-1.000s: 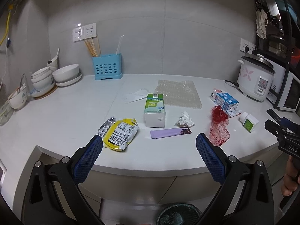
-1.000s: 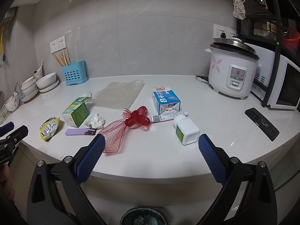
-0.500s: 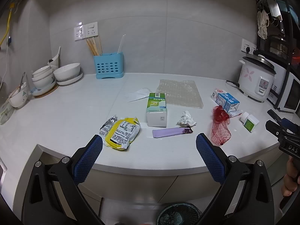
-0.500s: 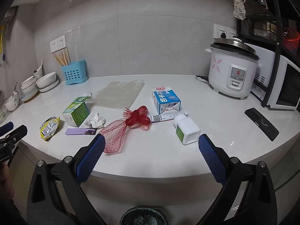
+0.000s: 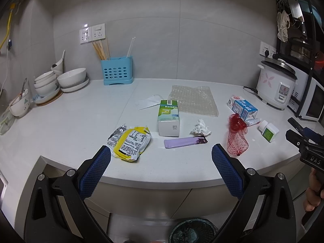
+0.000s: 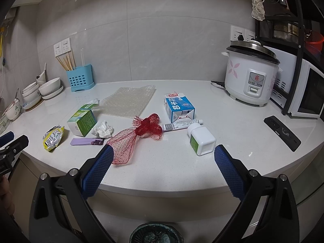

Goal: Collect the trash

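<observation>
White speckled countertop [image 5: 81, 125] runs along a grey tiled wall; a white rice cooker with pink flowers [image 6: 252, 79] stands at its right end, a blue perforated utensil holder [image 5: 117, 69] and stacked white bowls [image 5: 60, 81] at the left.

Trash is spread over the counter. From left: crumpled yellow and silver snack wrapper [image 5: 130, 141]; green and white carton [image 5: 168, 117] lying on its side; flat lilac wrapper [image 5: 185, 141] in front of the carton; crumpled white tissue [image 5: 200, 128] just beside the carton's right; sheet of clear bubble wrap [image 5: 194, 100] behind; red mesh net bag [image 6: 137, 135]; blue and white milk carton [image 6: 179, 107]; white tube [image 6: 182, 124] touching the milk carton's front; small white bottle with green label [image 6: 201, 139] on its side.

Left gripper [image 5: 161, 155]: blue-padded jaws spread wide, holding nothing, off the counter's front edge facing the snack wrapper and lilac wrapper. Right gripper [image 6: 164, 155]: jaws likewise spread and empty, facing the net bag and white bottle.

Dark mesh waste bin [image 6: 156, 233] sits on the floor below the counter edge.
</observation>
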A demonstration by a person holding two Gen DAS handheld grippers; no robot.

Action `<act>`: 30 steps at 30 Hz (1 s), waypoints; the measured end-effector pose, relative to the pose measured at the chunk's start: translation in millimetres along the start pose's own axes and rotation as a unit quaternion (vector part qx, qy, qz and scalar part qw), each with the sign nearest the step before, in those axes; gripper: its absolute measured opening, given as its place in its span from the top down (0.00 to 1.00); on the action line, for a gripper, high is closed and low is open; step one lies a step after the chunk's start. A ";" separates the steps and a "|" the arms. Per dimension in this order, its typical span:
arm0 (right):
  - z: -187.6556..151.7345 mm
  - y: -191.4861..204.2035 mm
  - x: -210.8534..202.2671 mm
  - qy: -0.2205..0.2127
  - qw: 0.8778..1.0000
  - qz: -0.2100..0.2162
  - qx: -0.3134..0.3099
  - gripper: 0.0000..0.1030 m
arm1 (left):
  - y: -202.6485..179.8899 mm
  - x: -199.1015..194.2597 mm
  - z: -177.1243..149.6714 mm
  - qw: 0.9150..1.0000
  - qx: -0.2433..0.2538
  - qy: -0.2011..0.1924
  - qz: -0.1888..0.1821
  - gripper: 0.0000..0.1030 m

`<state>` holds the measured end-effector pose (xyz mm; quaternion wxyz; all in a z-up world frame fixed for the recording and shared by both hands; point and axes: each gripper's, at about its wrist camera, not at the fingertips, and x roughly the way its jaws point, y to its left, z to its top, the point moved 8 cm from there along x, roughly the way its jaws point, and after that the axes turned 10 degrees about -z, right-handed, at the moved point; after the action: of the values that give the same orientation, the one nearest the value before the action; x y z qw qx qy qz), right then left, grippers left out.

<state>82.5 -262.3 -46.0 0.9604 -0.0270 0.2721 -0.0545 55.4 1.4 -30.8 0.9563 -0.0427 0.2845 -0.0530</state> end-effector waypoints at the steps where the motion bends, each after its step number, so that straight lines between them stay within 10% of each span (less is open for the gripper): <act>1: 0.0 -0.1 -0.2 0.000 1.000 0.000 0.000 0.07 | -0.9 -0.4 -0.4 1.000 0.000 0.000 -0.001 0.05; 30: 1.8 -7.0 10.4 0.011 1.000 -0.002 -0.001 0.07 | -7.8 12.8 2.2 1.000 -0.001 0.015 -0.010 0.06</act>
<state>91.6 -270.5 -49.3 0.9571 -0.0282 0.2830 -0.0560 66.7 -7.8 -35.0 0.9514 -0.0460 0.2981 -0.0625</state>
